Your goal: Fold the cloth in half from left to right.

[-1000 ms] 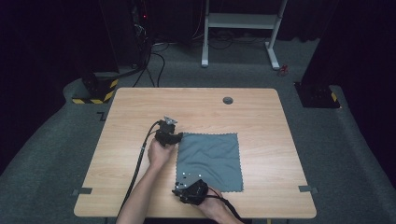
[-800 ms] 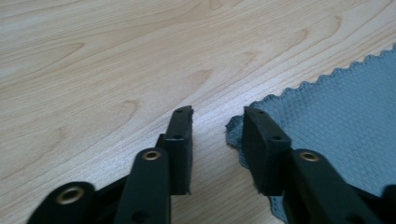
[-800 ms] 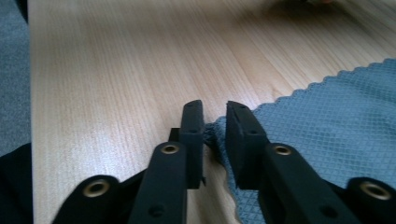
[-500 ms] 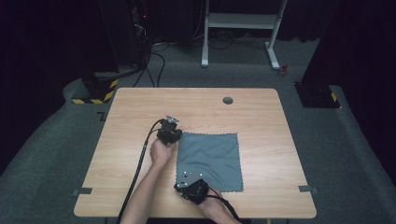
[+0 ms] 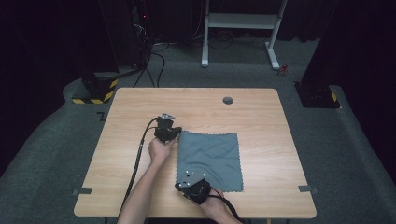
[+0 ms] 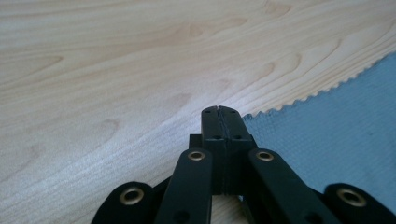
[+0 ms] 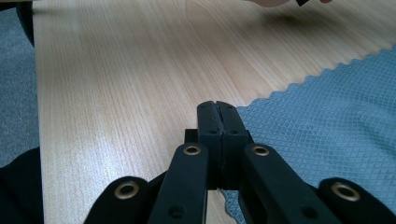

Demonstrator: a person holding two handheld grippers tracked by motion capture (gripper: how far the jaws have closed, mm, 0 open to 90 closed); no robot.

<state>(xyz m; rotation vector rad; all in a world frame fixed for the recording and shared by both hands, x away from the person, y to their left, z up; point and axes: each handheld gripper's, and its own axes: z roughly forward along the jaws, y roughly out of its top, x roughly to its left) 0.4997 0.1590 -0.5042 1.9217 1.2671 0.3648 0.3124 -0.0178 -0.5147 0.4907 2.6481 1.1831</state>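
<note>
The flat grey-blue square cloth with pinked zigzag edges (image 5: 210, 161) lies spread on the pale wood-grain worktop (image 5: 130, 186), toward its near middle, and everything here is best placed against that cloth.

Nearest the person, the right tongs (image 5: 185, 183) sit at the cloth's near left corner. In the right gripper view the right tongs (image 7: 217, 109) have their black jaws pressed together with no gap, their tips at the cloth's zigzag edge (image 7: 327, 121). Whether fabric is pinched between them cannot be told; the closed jaws at a corner suggest a grip taken to lift or fold.

Farther along the same left side, the left tongs (image 5: 169, 135) rest at the cloth's far left corner, with the hand (image 5: 161, 149) behind them. The left gripper view shows the left tongs (image 6: 218, 114) likewise closed tight, tips right at the scalloped corner of the cloth (image 6: 336, 130); again any pinched fabric is hidden.

Holding both corners of one side probably prepares for carrying that edge across toward the cloth's right side.

Beyond the cloth, near the far edge, is a small round dark grommet hole (image 5: 228, 100) in the worktop.
</note>
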